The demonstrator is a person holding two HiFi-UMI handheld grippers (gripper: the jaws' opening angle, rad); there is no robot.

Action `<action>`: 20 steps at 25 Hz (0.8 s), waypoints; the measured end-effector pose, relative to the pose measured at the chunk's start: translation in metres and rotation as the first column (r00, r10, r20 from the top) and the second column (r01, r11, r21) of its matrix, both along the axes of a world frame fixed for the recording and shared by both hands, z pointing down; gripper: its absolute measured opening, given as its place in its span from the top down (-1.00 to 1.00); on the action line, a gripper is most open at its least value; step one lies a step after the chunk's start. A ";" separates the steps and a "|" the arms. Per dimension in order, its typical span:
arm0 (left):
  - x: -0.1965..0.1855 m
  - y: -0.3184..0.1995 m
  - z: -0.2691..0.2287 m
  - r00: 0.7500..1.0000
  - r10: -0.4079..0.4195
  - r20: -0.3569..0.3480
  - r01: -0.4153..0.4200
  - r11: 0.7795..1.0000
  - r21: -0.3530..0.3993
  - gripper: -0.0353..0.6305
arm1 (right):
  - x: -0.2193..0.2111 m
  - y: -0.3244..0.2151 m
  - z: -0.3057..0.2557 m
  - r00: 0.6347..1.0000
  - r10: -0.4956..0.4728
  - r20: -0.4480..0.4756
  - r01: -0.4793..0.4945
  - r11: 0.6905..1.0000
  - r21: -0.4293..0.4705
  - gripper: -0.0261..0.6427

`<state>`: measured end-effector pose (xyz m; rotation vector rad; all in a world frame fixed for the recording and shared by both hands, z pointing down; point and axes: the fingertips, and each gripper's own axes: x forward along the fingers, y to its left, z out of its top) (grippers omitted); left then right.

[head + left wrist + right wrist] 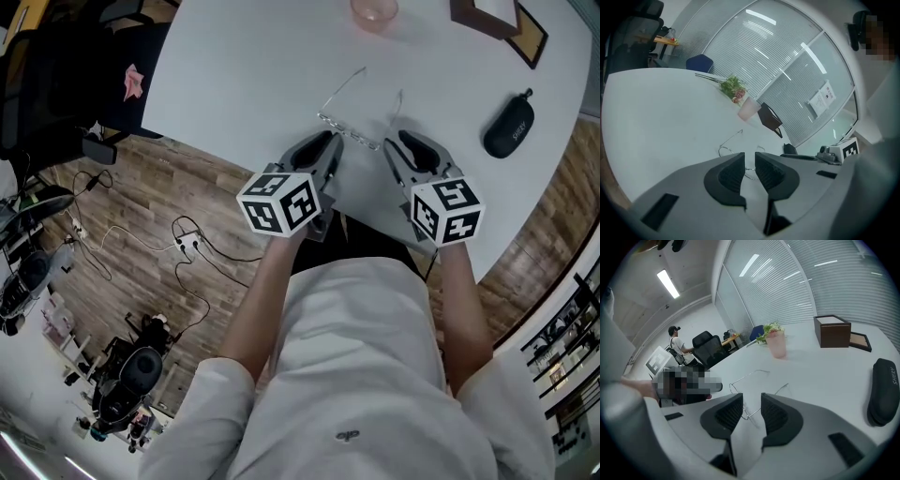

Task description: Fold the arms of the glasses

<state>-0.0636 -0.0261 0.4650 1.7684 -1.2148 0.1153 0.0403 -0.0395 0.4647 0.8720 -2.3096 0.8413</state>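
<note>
Thin wire glasses (349,132) lie on the white table (244,84), both arms spread open and pointing away from me. My left gripper (329,142) hovers at the frame's left end and my right gripper (397,143) at its right end. In the left gripper view the jaws (750,158) stand a narrow gap apart, and the glasses (727,149) lie just beyond the tips. In the right gripper view the jaws (752,400) are apart, with the wire frame (740,382) showing through the gap. Nothing is pressed between either pair of pads.
A black glasses case (509,127) lies to the right. A pink cup (374,11) and a brown box (487,13) stand at the far side, with a plant (733,89) behind the cup. The table's near edge runs just under my grippers. A black chair (56,66) stands at the left.
</note>
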 end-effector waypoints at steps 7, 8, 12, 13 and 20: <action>-0.002 0.000 0.016 1.000 -0.020 0.000 0.020 0.998 -0.058 0.66 | 0.002 0.001 0.010 1.000 0.012 -0.011 -0.012 1.000 -0.018 0.56; -0.001 0.001 0.018 1.000 -0.027 -0.005 0.026 0.998 -0.065 0.66 | 0.003 0.001 0.012 1.000 0.012 -0.012 -0.012 1.000 -0.021 0.56; -0.002 -0.003 0.024 0.999 -0.053 -0.010 0.052 0.995 -0.083 0.66 | 0.003 -0.001 0.016 1.000 0.013 -0.022 -0.014 0.999 -0.030 0.57; -0.002 -0.003 0.025 0.998 -0.060 -0.015 0.059 0.994 -0.091 0.66 | 0.002 -0.002 0.016 1.000 0.013 -0.024 -0.014 0.999 -0.033 0.58; 0.000 -0.006 0.033 0.997 -0.080 -0.022 0.076 0.988 -0.136 0.67 | 0.005 -0.004 0.020 0.999 0.008 -0.037 -0.009 0.999 -0.047 0.59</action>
